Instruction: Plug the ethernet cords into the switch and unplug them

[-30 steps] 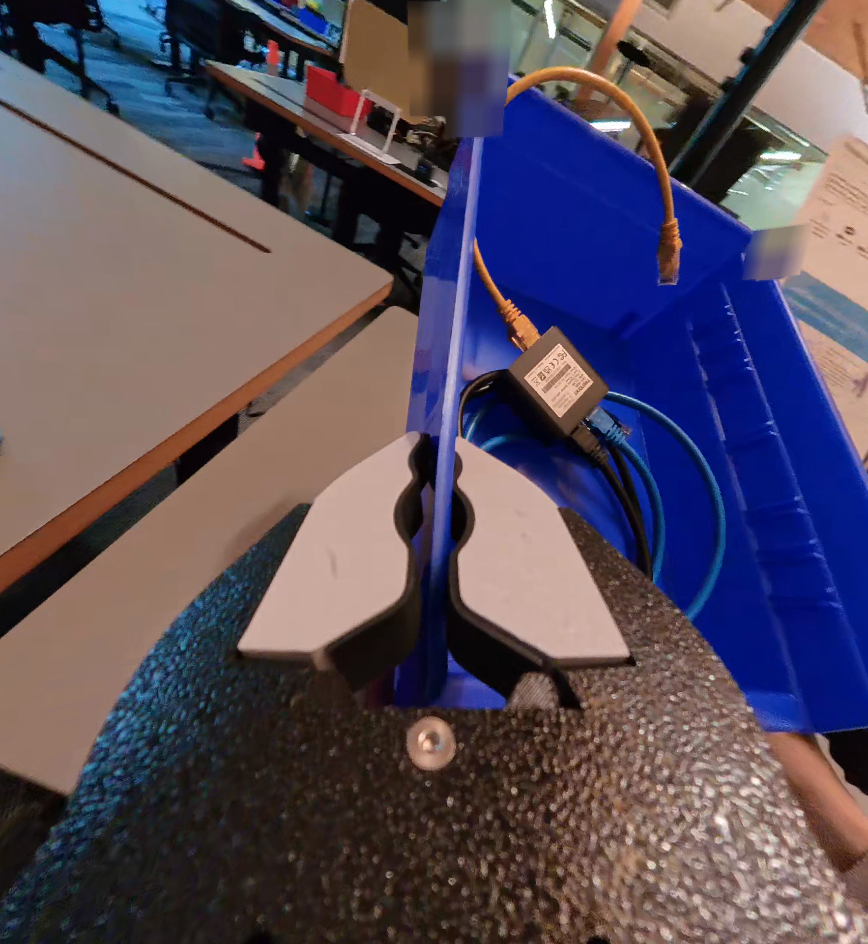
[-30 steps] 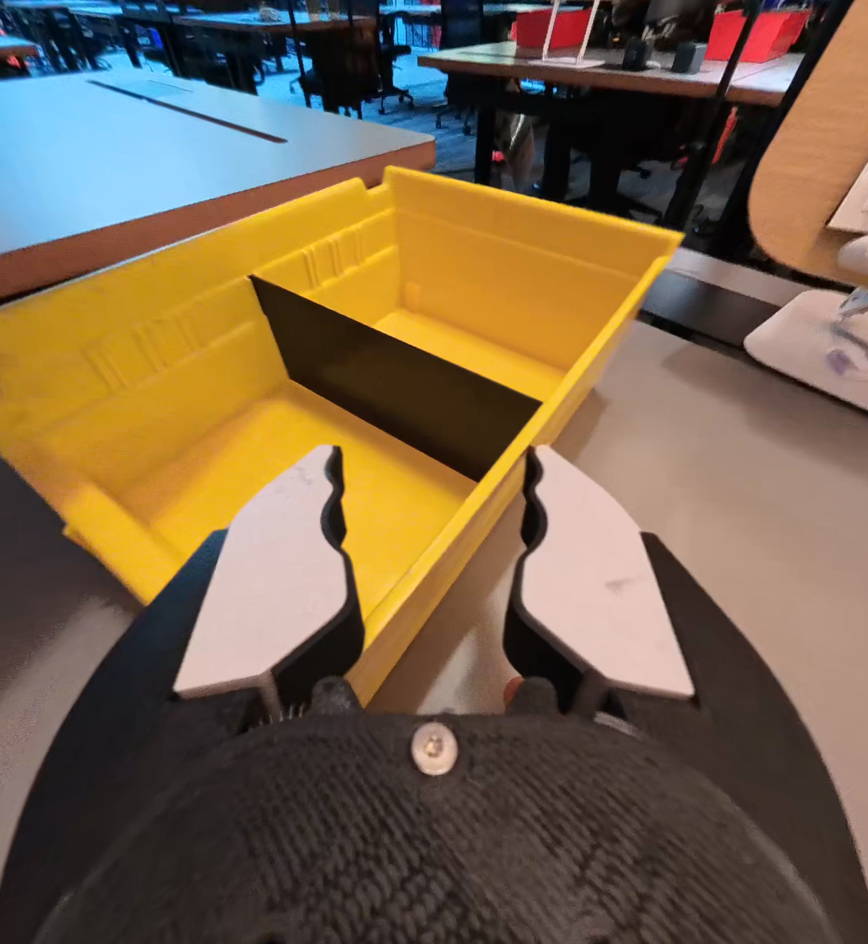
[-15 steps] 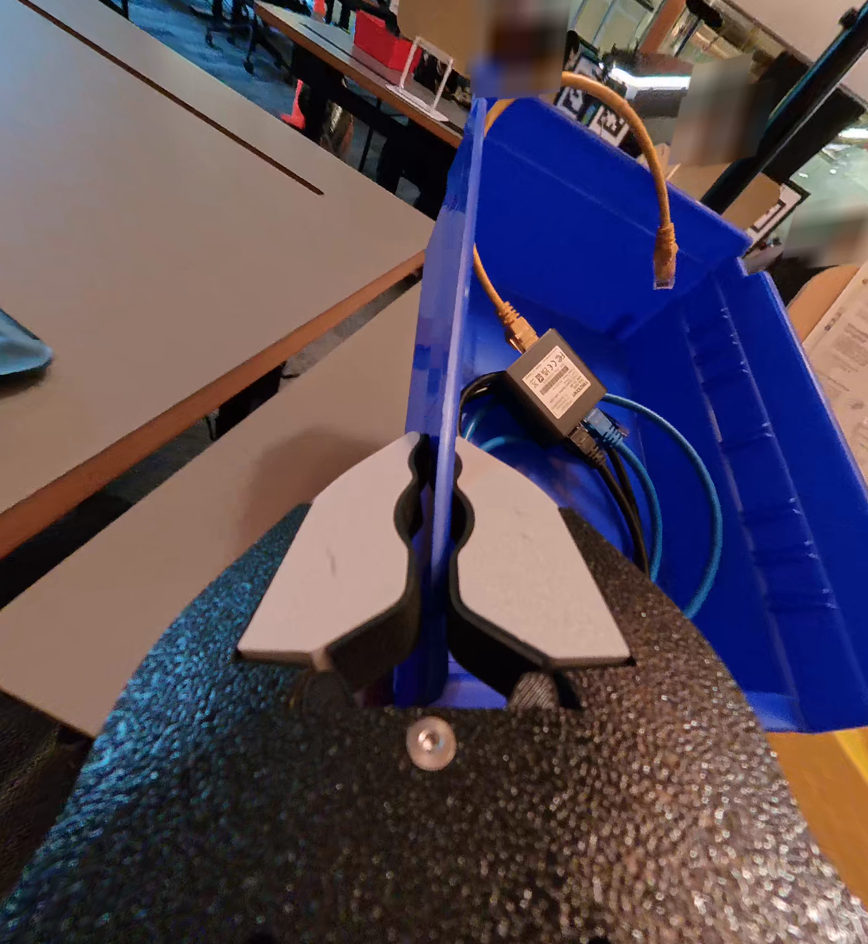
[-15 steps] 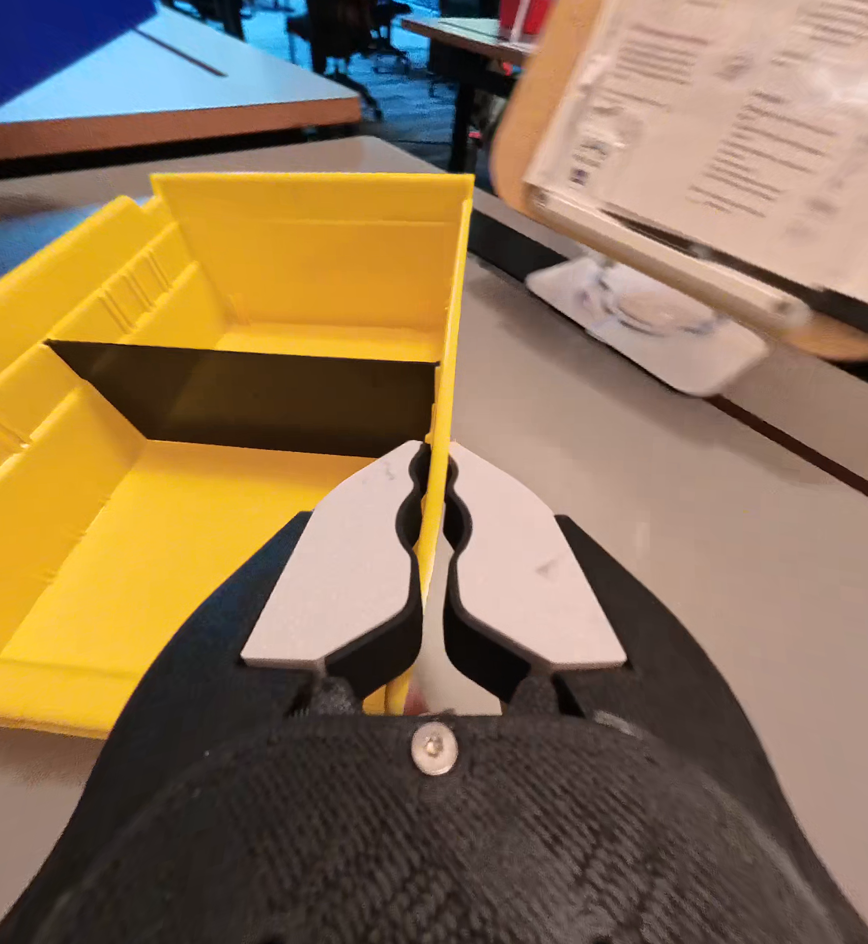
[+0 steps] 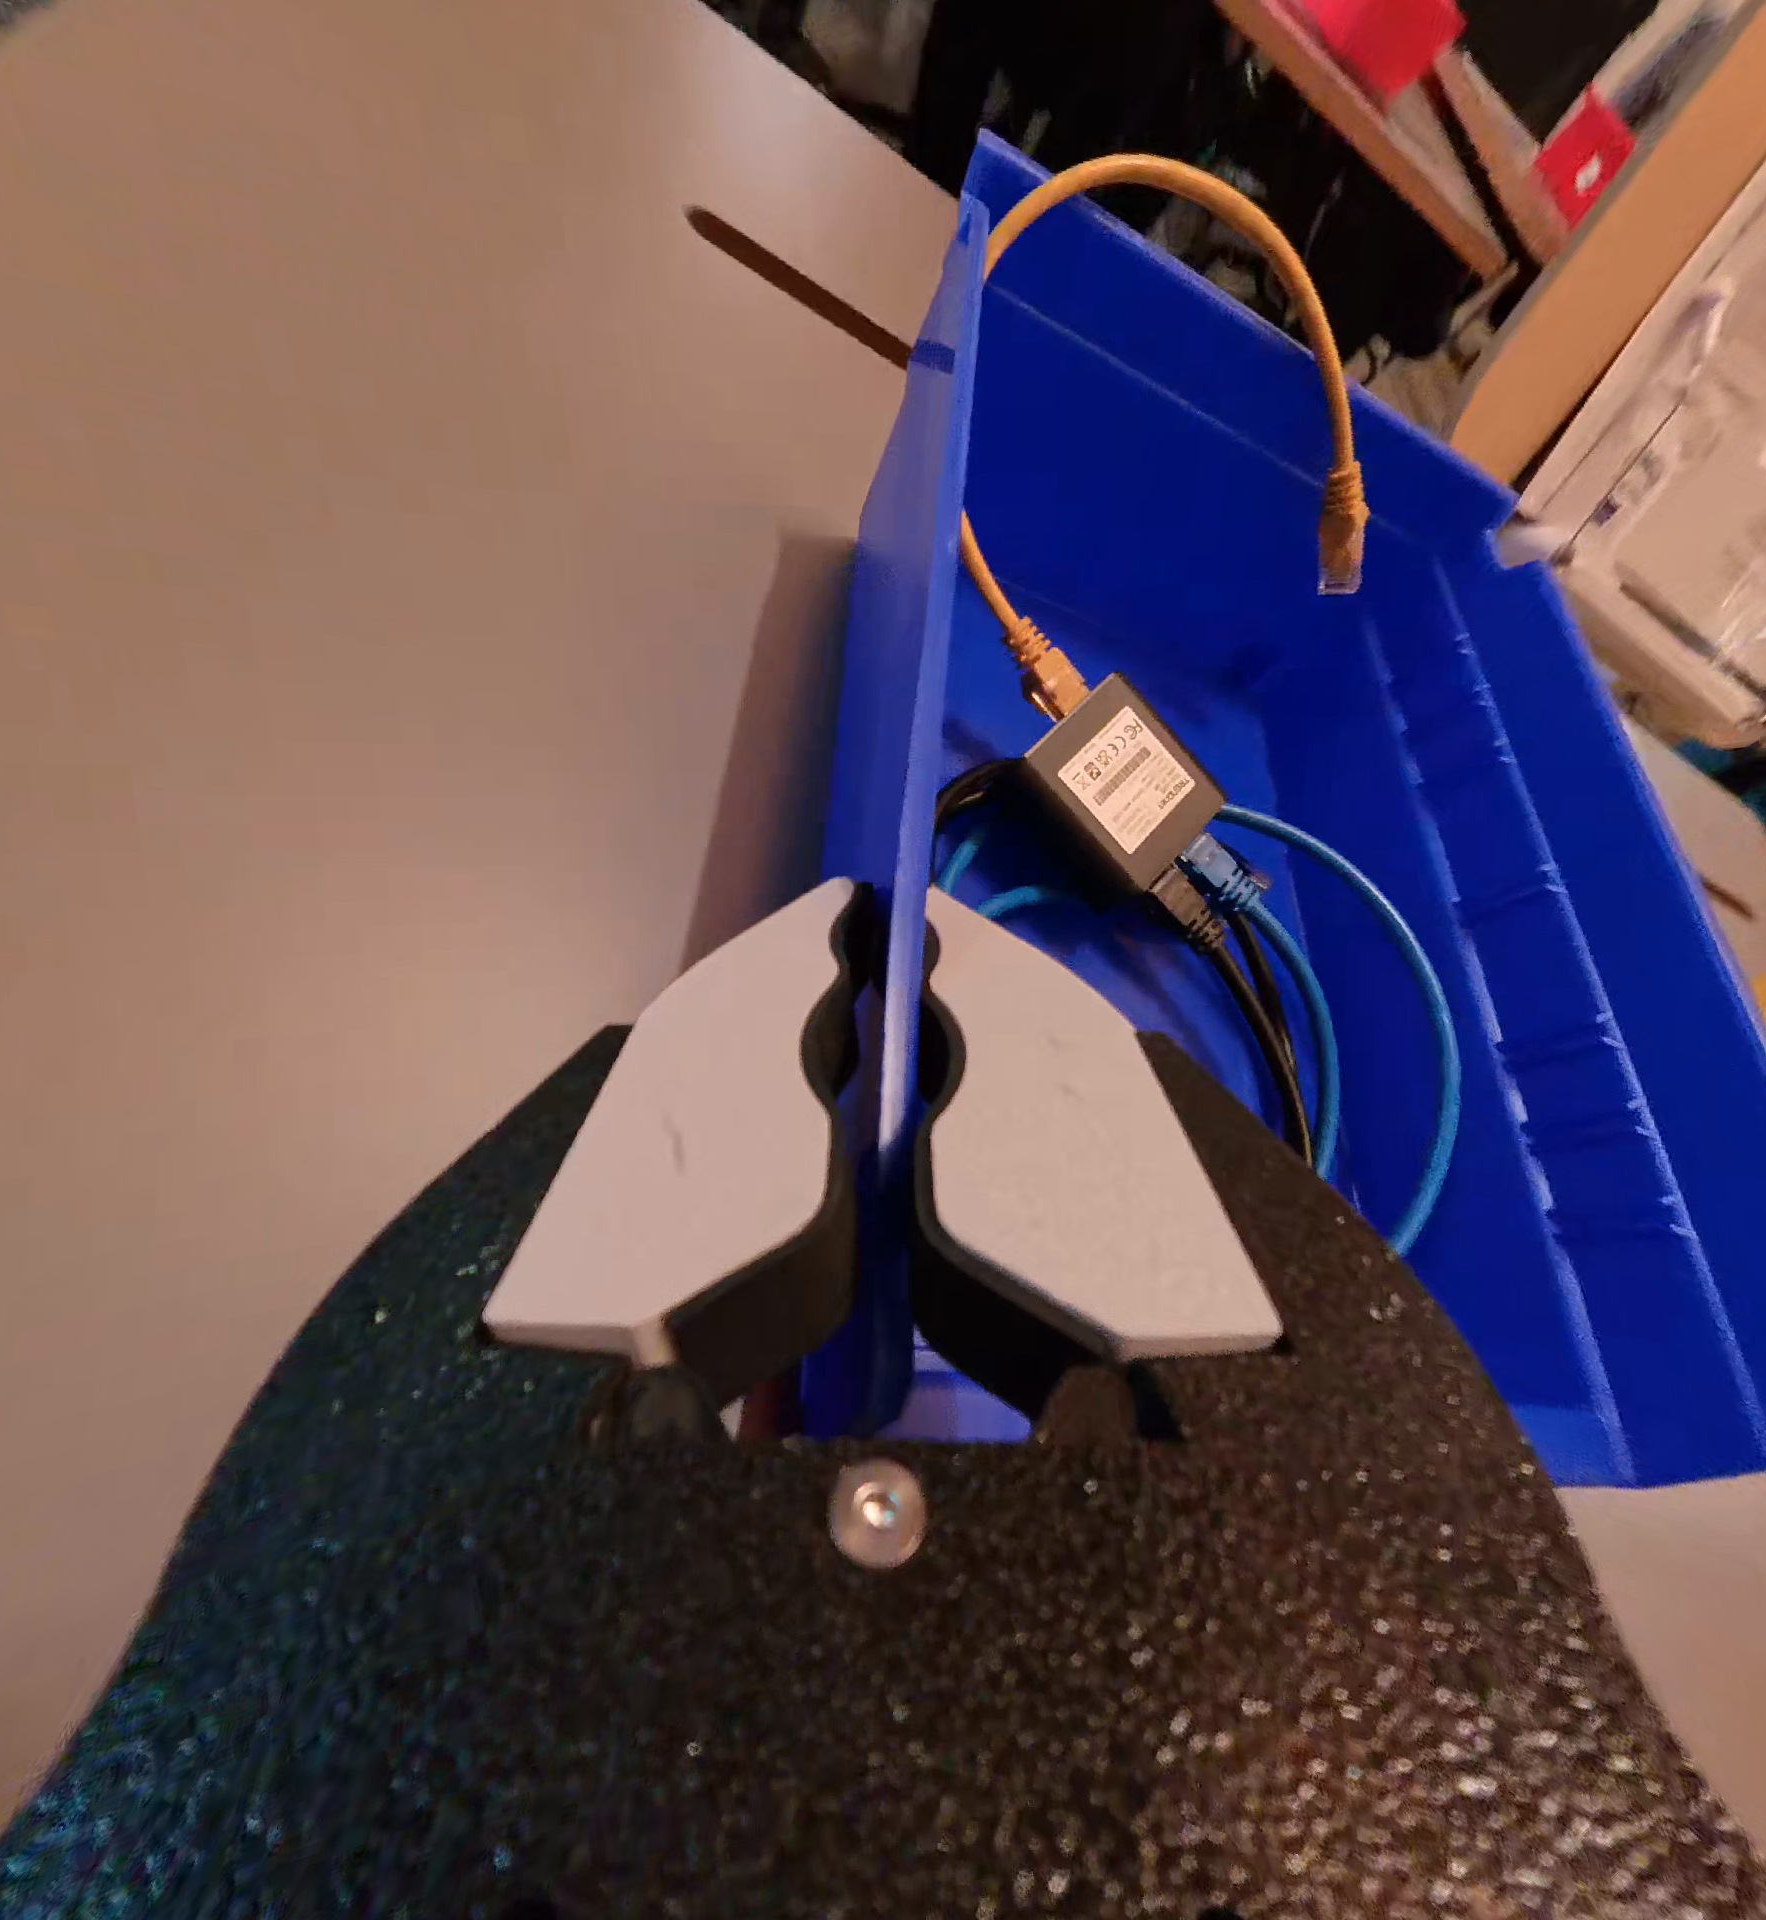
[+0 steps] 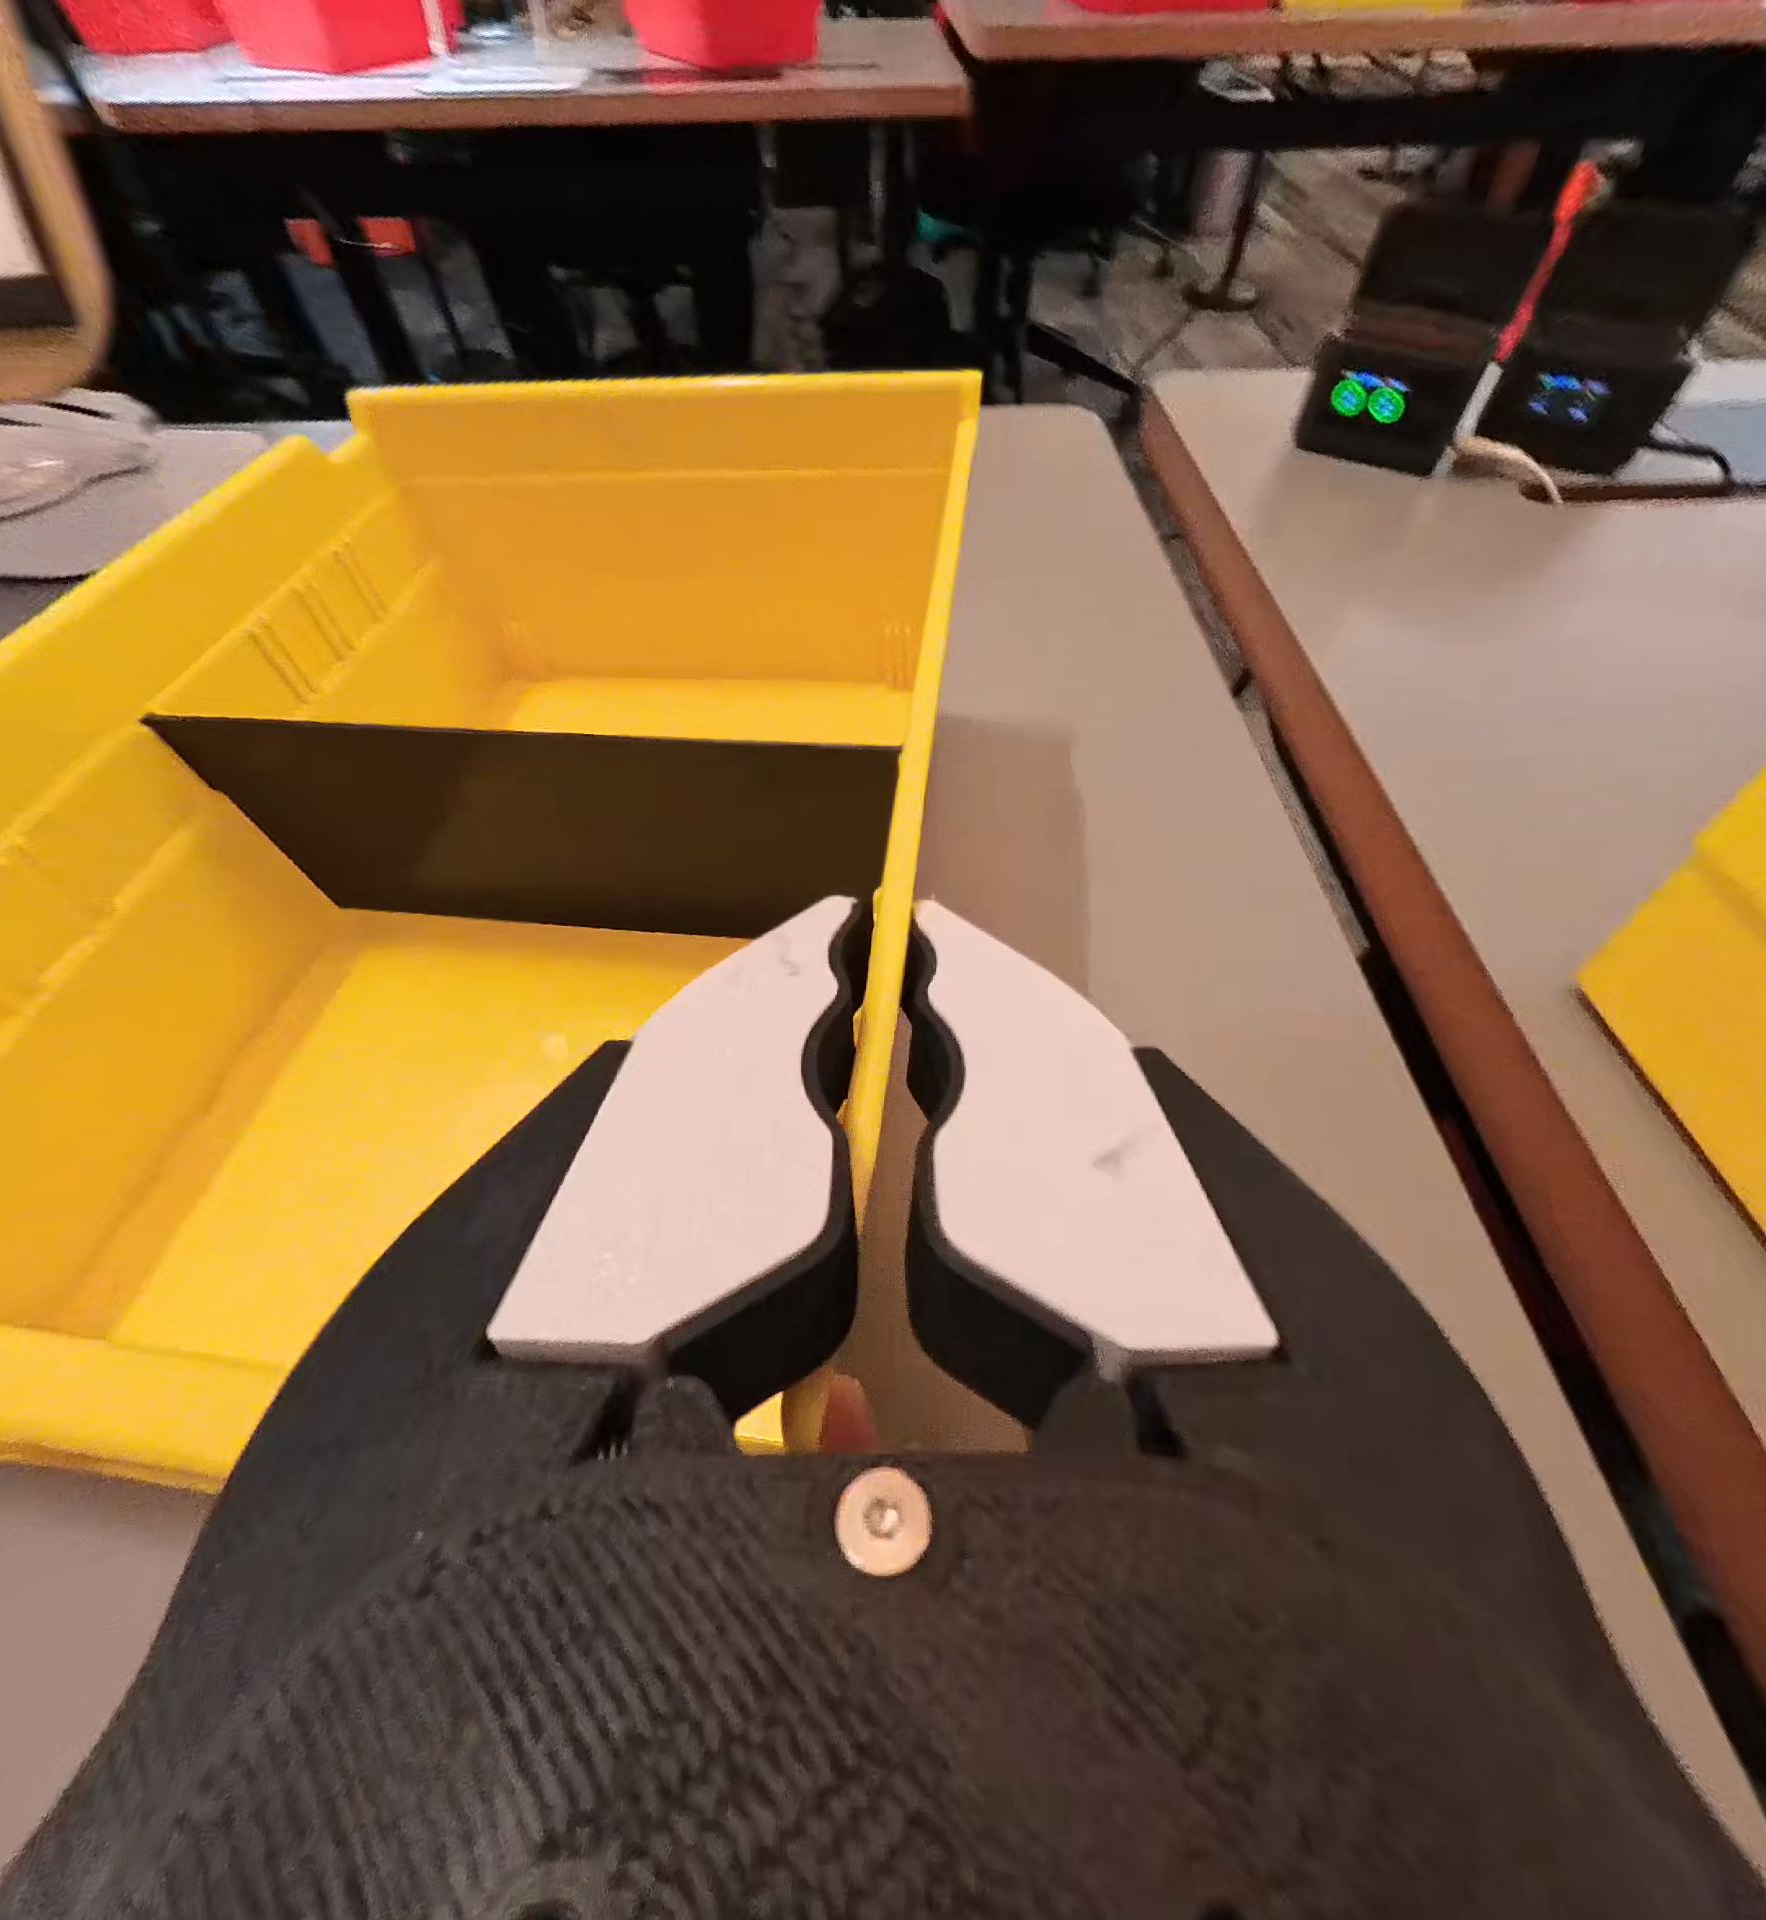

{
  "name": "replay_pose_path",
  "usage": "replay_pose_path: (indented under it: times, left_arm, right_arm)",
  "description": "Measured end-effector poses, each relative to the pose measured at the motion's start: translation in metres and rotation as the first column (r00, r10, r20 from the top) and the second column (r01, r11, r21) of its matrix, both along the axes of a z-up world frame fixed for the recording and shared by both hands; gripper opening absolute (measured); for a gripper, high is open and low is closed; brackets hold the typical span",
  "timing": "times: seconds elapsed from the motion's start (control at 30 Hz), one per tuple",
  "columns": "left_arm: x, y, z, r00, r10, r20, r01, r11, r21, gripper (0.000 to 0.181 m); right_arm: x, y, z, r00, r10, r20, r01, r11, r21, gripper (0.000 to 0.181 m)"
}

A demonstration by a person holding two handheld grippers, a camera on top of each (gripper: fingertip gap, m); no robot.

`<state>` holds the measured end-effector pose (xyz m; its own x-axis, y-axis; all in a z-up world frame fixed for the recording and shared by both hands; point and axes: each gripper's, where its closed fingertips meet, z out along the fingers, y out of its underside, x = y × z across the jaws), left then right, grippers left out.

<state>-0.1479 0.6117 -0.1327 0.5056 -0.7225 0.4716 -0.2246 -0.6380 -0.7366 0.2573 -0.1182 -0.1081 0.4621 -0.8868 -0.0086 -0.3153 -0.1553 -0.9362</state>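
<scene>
Lying long axis near to far: blue bin [image 5: 1637, 1039], its left wall pinched in the clenched left gripper [image 5: 884, 914]. Likewise clamping the right wall of an empty yellow bin [image 6: 650, 582] with a black divider [image 6: 546, 821]: right gripper [image 6: 884, 914], both bins sitting on grey tables [image 6: 1118, 831]. Resting inside the blue bin, just ahead and right of the left gripper: the small dark switch [image 5: 1128, 790], blue cord [image 5: 1430, 1039] and black cord [image 5: 1263, 997] plugged at its near end, orange cord [image 5: 1263, 249] at its far end, arching up with one plug dangling free. Being nearer, probably the left side's reach. Bearing a pale label, print left unquoted.
</scene>
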Motion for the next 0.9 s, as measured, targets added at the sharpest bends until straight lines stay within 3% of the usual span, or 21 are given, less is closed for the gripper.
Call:
replay_pose_path:
  times: [0.03,0.13,0.3,0.37,0.4,0.53,0.63,0.73,0.83,0.9]
  left_arm:
    - [0.011,0.001,-0.003,1.000,-0.021,-0.013,0.021,1.000,0.005,0.004]
    - [0.037,0.004,-0.002,0.996,-0.060,-0.062,0.064,0.995,0.073,0.005]
    - [0.060,0.006,-0.001,0.994,-0.104,-0.042,0.106,0.992,0.073,0.009]
    - [0.057,0.007,0.003,0.994,-0.106,-0.033,0.108,0.992,0.064,0.026]
    - [0.053,0.011,0.009,0.996,-0.085,-0.035,0.088,0.992,0.088,0.031]
    - [0.033,0.027,0.040,0.993,0.041,-0.111,-0.008,0.959,0.284,0.054]
    - [0.028,0.014,0.052,0.961,0.109,-0.253,-0.038,0.962,0.270,0.067]
    - [0.061,-0.025,0.069,0.970,0.029,-0.239,0.025,0.975,0.220,0.079]
    - [0.099,-0.060,0.062,0.959,-0.055,-0.279,0.093,0.988,0.124,0.084]
    - [0.126,-0.075,0.045,0.948,-0.106,-0.299,0.123,0.991,0.041,0.075]
  right_arm:
    - [0.004,-0.006,-0.005,1.000,-0.018,-0.010,0.018,1.000,0.012,0.004]
    - [0.012,-0.009,-0.010,0.999,-0.045,-0.030,0.047,0.995,0.089,0.005]
    - [0.013,0.000,-0.006,0.998,-0.059,0.025,0.058,0.997,0.043,0.011]
    - [0.005,0.001,0.002,0.998,-0.042,0.038,0.039,0.997,0.072,0.032]
    - [0.001,-0.002,0.010,0.996,-0.055,0.064,0.050,0.996,0.076,0.033]
    - [-0.011,-0.012,0.065,0.966,-0.118,0.230,0.114,0.993,0.028,0.068]
    - [-0.028,0.019,0.087,0.956,-0.010,0.294,0.027,0.998,-0.053,0.082]
    - [-0.047,0.068,0.092,0.941,0.148,0.303,-0.114,0.985,-0.126,0.089]
    - [-0.069,0.124,0.096,0.908,0.273,0.316,-0.274,0.961,-0.044,0.084]
    - [-0.087,0.160,0.093,0.880,0.356,0.313,-0.383,0.923,0.025,0.081]
